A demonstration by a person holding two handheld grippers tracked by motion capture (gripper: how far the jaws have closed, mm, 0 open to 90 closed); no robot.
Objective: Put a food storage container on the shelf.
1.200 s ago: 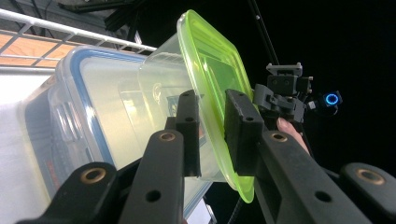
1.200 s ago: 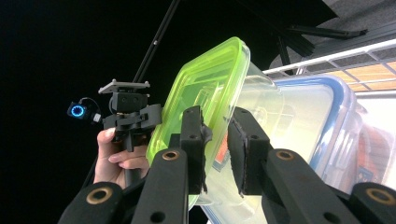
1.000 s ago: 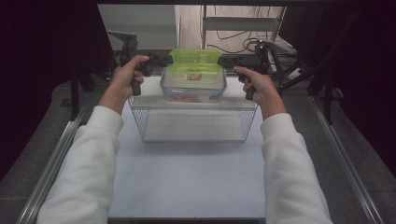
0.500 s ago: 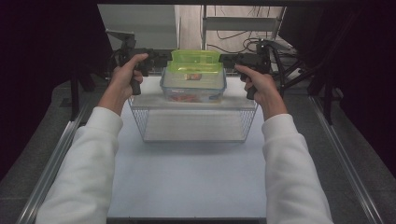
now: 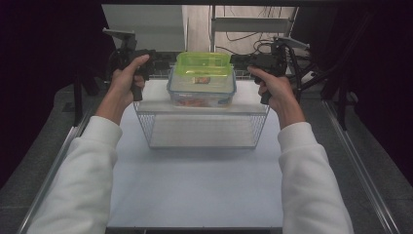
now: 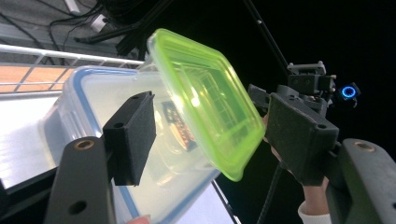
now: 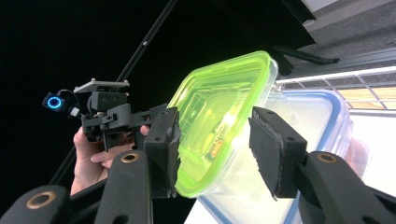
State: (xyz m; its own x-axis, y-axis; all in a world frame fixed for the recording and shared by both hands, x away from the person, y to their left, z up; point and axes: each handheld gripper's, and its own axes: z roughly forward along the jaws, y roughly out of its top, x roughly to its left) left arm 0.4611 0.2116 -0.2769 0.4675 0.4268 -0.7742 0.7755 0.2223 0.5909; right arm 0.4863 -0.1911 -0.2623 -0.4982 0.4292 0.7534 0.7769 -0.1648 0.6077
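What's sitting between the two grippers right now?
In the high view, two stacked containers: a green-lidded box on a blue-rimmed box, between left gripper and right gripper.

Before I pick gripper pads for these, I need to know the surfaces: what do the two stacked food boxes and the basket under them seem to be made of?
The green-lidded box looks like glossy translucent plastic, with highlights on its lid. The blue-rimmed box below seems to be clear, slightly frosted plastic; its contents show through. The wire basket appears to be thin, shiny metal wire in a grid.
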